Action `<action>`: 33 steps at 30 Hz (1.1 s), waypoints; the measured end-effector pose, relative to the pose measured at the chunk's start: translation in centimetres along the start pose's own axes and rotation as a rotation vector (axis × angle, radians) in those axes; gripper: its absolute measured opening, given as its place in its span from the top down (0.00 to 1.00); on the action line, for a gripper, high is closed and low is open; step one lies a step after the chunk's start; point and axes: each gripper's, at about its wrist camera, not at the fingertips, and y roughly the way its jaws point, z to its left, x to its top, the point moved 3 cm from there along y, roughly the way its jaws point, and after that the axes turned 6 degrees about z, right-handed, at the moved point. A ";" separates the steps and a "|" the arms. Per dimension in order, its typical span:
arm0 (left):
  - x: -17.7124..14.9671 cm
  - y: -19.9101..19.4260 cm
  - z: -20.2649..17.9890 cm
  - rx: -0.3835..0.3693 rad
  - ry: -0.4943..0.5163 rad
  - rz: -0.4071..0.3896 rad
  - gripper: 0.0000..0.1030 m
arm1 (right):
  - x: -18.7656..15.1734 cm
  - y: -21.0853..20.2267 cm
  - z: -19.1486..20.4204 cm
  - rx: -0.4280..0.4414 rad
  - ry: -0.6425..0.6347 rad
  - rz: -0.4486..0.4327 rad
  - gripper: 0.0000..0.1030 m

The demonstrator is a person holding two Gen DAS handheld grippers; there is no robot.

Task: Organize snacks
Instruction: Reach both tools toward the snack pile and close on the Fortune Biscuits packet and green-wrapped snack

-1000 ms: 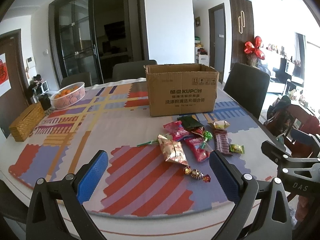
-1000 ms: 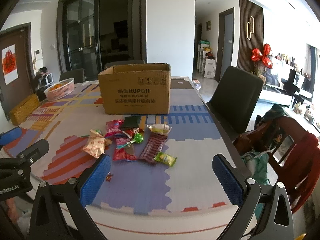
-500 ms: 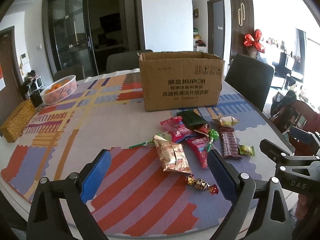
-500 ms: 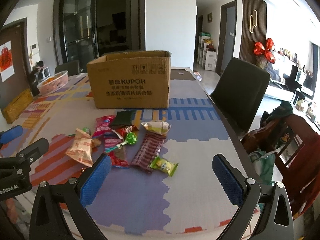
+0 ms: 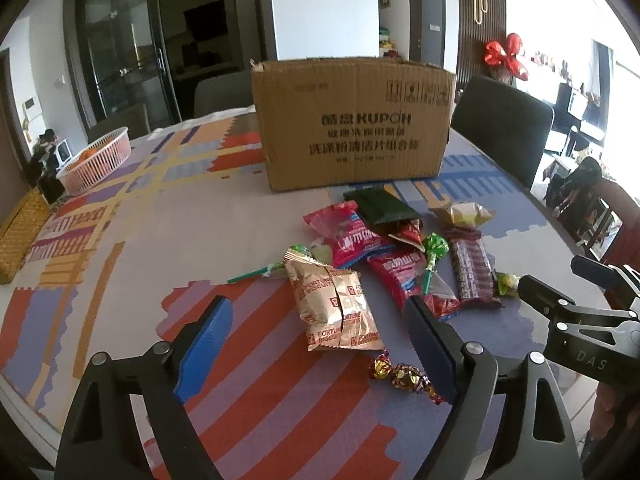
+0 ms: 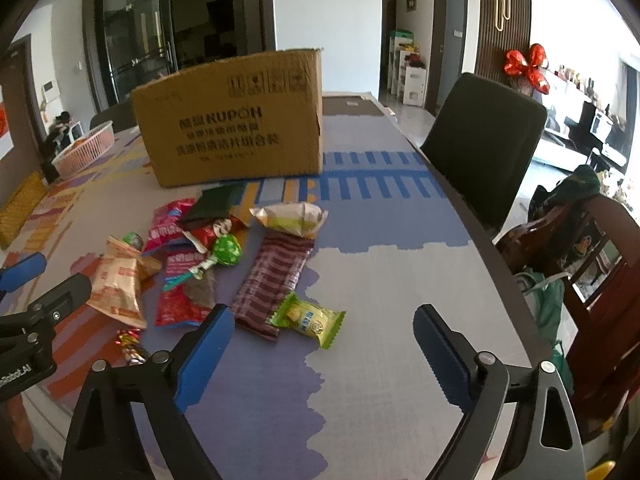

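Several snacks lie loose on the patterned table in front of an open cardboard box (image 5: 352, 124) (image 6: 236, 120). A gold biscuit bag (image 5: 336, 308) (image 6: 118, 282) lies nearest my left gripper (image 5: 318, 328), whose jaws are closing with the bag's near end between the blue pads, untouched. A twisted foil candy (image 5: 404, 374) sits by its right finger. My right gripper (image 6: 324, 338) hovers low over a small green-yellow packet (image 6: 310, 318), its jaws closing around it without contact. A maroon bar (image 6: 276, 276), red packets (image 5: 352, 236), a green lollipop (image 6: 226, 252) and a dark green pouch (image 5: 380, 208) lie behind.
A pink basket of oranges (image 5: 98, 160) and a woven box (image 5: 18, 232) stand at the far left. Dark chairs (image 6: 480, 148) line the table's right and far edges. A wooden chair with clothes (image 6: 580, 240) stands at the right. Each gripper shows in the other's view.
Both grippers have sunk and moved forward toward the snack pile, which now looks larger. Their jaws have narrowed a little.
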 end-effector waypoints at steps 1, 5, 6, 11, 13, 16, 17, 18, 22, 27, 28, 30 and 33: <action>0.0 0.4 0.0 -0.002 0.000 0.008 0.17 | 0.0 0.3 0.0 0.000 0.000 0.005 0.12; 0.1 1.7 -0.1 -0.011 0.000 0.038 0.22 | 0.0 1.4 -0.2 0.000 0.001 0.026 0.16; 0.2 2.0 -0.2 -0.010 0.002 0.042 0.24 | 0.0 1.6 -0.2 0.001 0.001 0.032 0.18; 0.4 3.3 -0.2 -0.025 0.001 0.068 0.31 | 0.1 2.8 -0.2 0.011 0.002 0.055 0.24; 0.5 3.7 -0.3 -0.029 0.004 0.077 0.36 | 0.1 3.1 -0.2 0.015 0.003 0.063 0.26; 0.7 4.2 -0.3 -0.042 0.001 0.088 0.40 | 0.1 3.7 -0.2 0.036 0.011 0.086 0.33; 0.8 4.4 -0.3 -0.047 0.000 0.093 0.41 | 0.1 3.9 -0.2 0.043 0.017 0.093 0.35; 0.8 4.5 -0.3 -0.050 0.000 0.096 0.42 | 0.1 4.0 -0.2 0.046 0.020 0.097 0.38; 0.9 5.0 -0.5 -0.060 0.002 0.110 0.47 | 0.1 4.6 -0.1 0.063 0.026 0.116 0.45; 0.9 5.3 -0.6 -0.061 0.008 0.113 0.51 | 0.1 4.5 0.2 0.078 0.019 0.114 0.54; 0.9 5.3 -0.5 -0.063 0.007 0.114 0.52 | 0.1 4.5 0.4 0.082 0.014 0.111 0.57; 0.9 5.3 -0.6 -0.060 0.005 0.114 0.55 | 0.1 4.4 0.7 0.081 0.000 0.104 0.59; 0.9 5.3 -0.7 -0.063 0.010 0.111 0.60 | 0.1 4.3 0.9 0.076 -0.015 0.094 0.62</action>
